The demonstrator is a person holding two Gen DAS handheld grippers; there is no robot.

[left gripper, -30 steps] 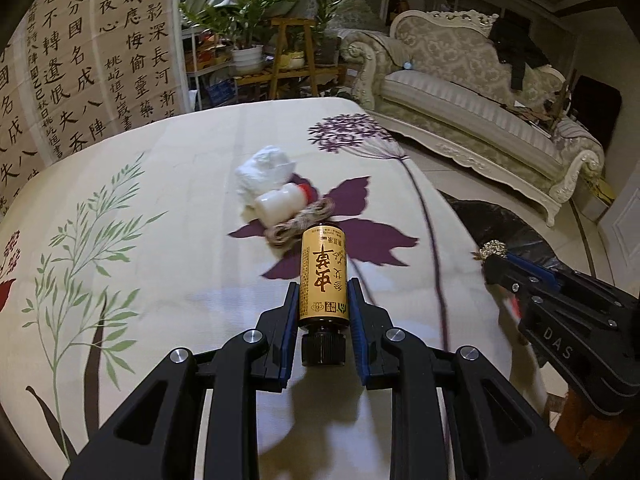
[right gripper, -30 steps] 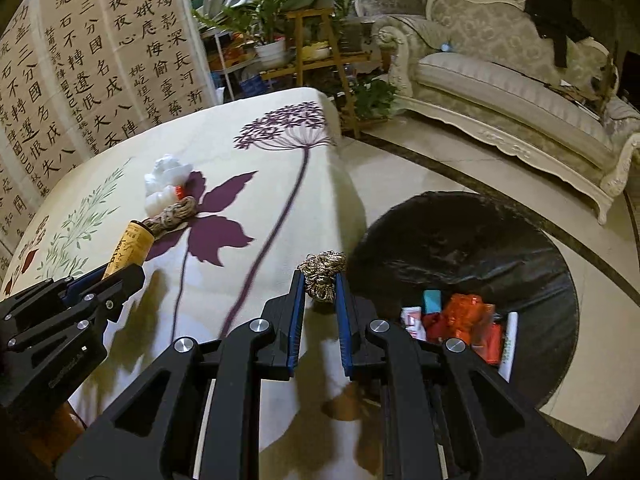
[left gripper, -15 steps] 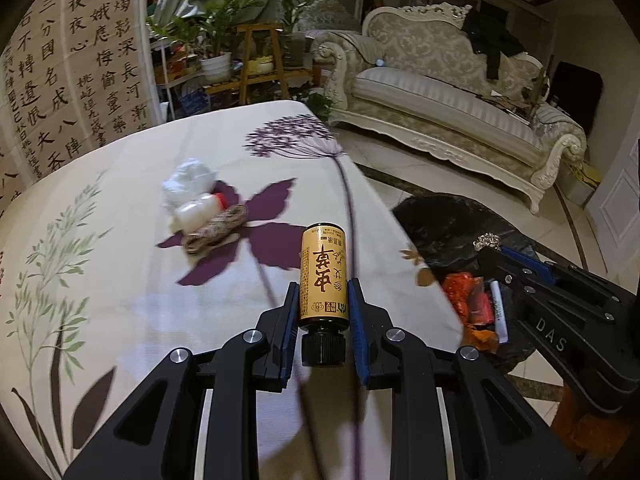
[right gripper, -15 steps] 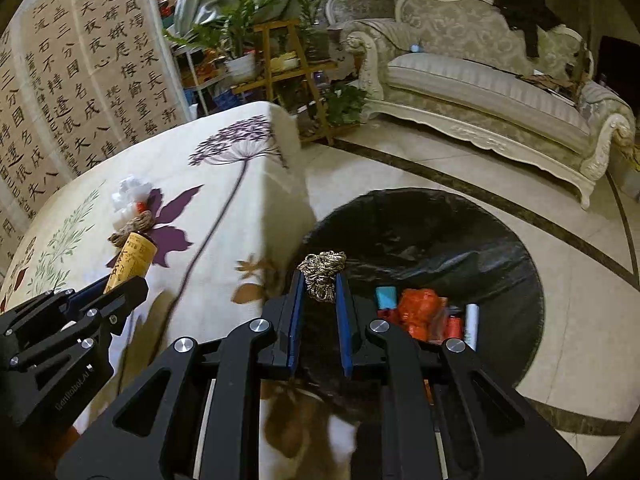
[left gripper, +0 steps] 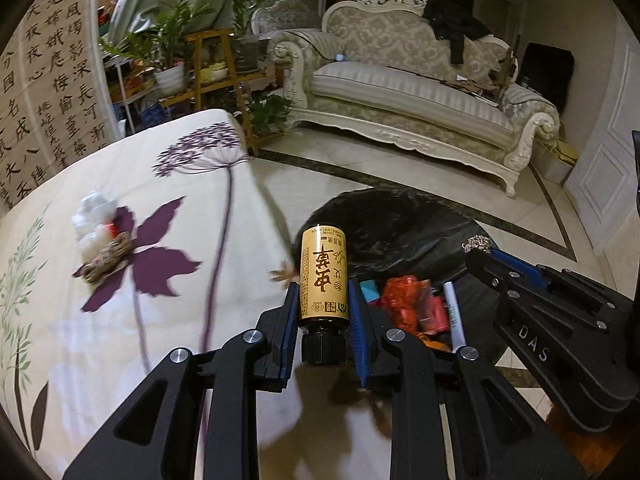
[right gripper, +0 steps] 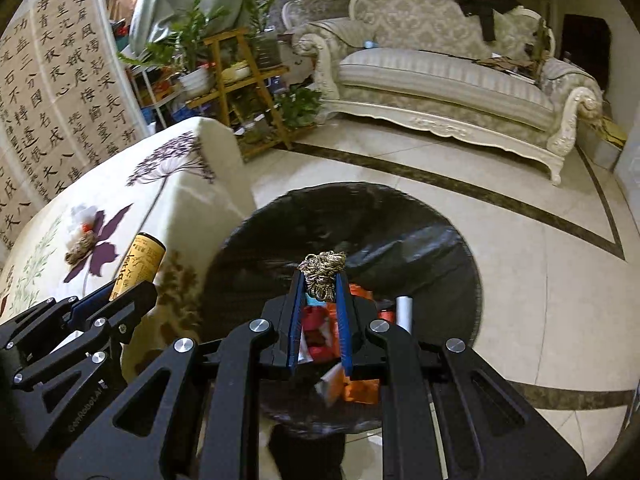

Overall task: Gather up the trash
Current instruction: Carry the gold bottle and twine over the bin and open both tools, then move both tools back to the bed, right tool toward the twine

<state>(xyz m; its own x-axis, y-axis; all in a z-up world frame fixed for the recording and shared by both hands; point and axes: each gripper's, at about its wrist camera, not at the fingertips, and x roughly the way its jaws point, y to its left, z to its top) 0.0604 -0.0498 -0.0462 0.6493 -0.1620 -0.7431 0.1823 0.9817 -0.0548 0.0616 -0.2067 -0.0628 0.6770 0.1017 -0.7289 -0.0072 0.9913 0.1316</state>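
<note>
My left gripper [left gripper: 323, 312] is shut on a yellow bottle [left gripper: 323, 276] with a black cap, held at the table's right edge, near the bin; the bottle also shows in the right wrist view [right gripper: 138, 266]. My right gripper [right gripper: 320, 292] is shut on a tangled wad of brown string [right gripper: 323, 270], held over the black-lined trash bin [right gripper: 440, 248]. The bin holds red and orange wrappers [left gripper: 412, 308] and a white tube [left gripper: 454, 314]. On the table lie a white tissue wad [left gripper: 94, 210], a small white bottle with a red cap [left gripper: 100, 236] and a twine bundle [left gripper: 108, 258].
The table carries a cream floral cloth [left gripper: 120, 320]. The bin [left gripper: 400, 232] stands on the tiled floor right of the table. A sofa [left gripper: 420, 92] stands behind, a wooden plant stand [left gripper: 216, 68] at the back, a calligraphy screen [left gripper: 44, 80] at left.
Both grippers have moved right, from over the table toward the bin, each still holding its item. The right gripper now hangs over the bin's inside.
</note>
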